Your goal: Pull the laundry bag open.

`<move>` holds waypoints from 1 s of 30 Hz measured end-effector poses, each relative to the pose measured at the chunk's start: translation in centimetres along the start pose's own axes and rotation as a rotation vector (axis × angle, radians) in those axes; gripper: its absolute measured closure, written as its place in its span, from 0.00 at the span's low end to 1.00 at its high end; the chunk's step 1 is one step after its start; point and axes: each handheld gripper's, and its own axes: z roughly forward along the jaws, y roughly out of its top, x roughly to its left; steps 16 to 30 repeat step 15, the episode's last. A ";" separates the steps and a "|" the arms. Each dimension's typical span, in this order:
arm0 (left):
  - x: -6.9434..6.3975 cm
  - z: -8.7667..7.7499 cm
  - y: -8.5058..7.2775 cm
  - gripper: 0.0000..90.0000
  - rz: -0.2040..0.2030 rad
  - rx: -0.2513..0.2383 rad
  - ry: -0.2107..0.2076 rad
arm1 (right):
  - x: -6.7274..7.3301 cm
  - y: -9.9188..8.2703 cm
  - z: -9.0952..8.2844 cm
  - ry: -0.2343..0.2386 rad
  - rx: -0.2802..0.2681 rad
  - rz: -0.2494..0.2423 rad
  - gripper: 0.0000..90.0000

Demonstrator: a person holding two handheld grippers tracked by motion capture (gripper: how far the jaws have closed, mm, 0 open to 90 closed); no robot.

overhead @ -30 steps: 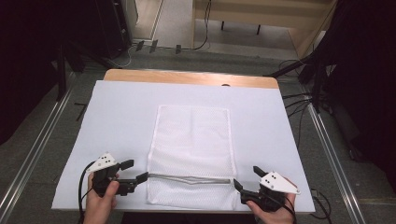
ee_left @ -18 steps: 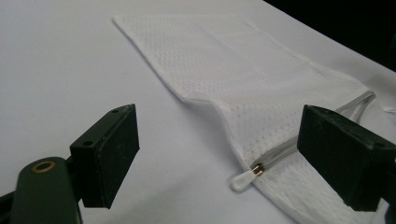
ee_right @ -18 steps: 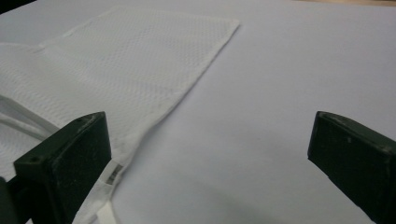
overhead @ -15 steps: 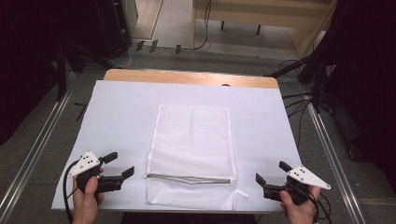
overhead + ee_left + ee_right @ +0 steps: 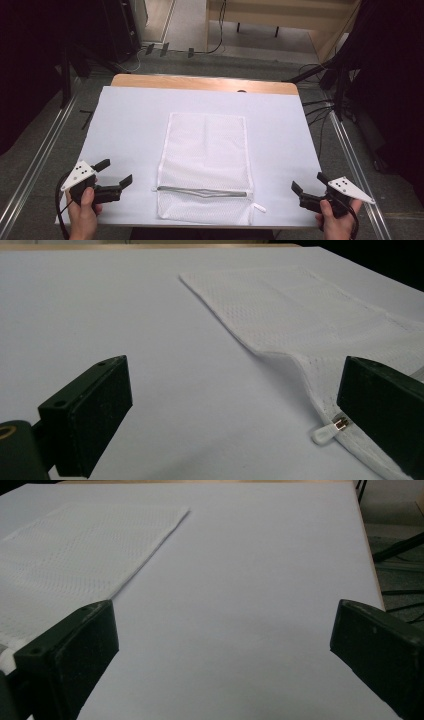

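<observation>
The mesh bag (image 5: 206, 167) lay flat mid-table on the white sheet (image 5: 130, 125), thin, limp and likely to sag, best pinched at a hemmed corner, while the left gripper (image 5: 116, 185) and right gripper (image 5: 300, 192) flanked it, jaws apart and empty.

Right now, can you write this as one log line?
left hand-held gripper: open, empty | right hand-held gripper: open, empty | mesh zipper bag: flat on table

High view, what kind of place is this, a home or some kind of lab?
Probably a lab or recording workspace, not a home. A white-covered table holds a single mesh bag, loose cables run across the floor, and metal rails flank the table.
</observation>
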 end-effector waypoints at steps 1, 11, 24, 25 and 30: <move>0.0 0.0 0.0 0.02 -0.004 -0.006 0.008 | -0.3 -0.1 0.0 -0.004 -0.005 0.006 0.00; 0.1 0.0 0.0 0.02 -0.009 0.006 0.021 | -0.2 -0.1 0.0 -0.011 -0.002 0.006 0.00; 0.2 0.3 -0.2 0.02 -0.012 0.021 0.030 | -0.2 -0.1 0.1 -0.011 0.001 0.002 0.00; 0.2 0.3 -0.2 0.02 -0.012 0.021 0.030 | -0.2 -0.1 0.1 -0.011 0.001 0.002 0.00; 0.2 0.3 -0.2 0.02 -0.012 0.021 0.030 | -0.2 -0.1 0.1 -0.011 0.001 0.002 0.00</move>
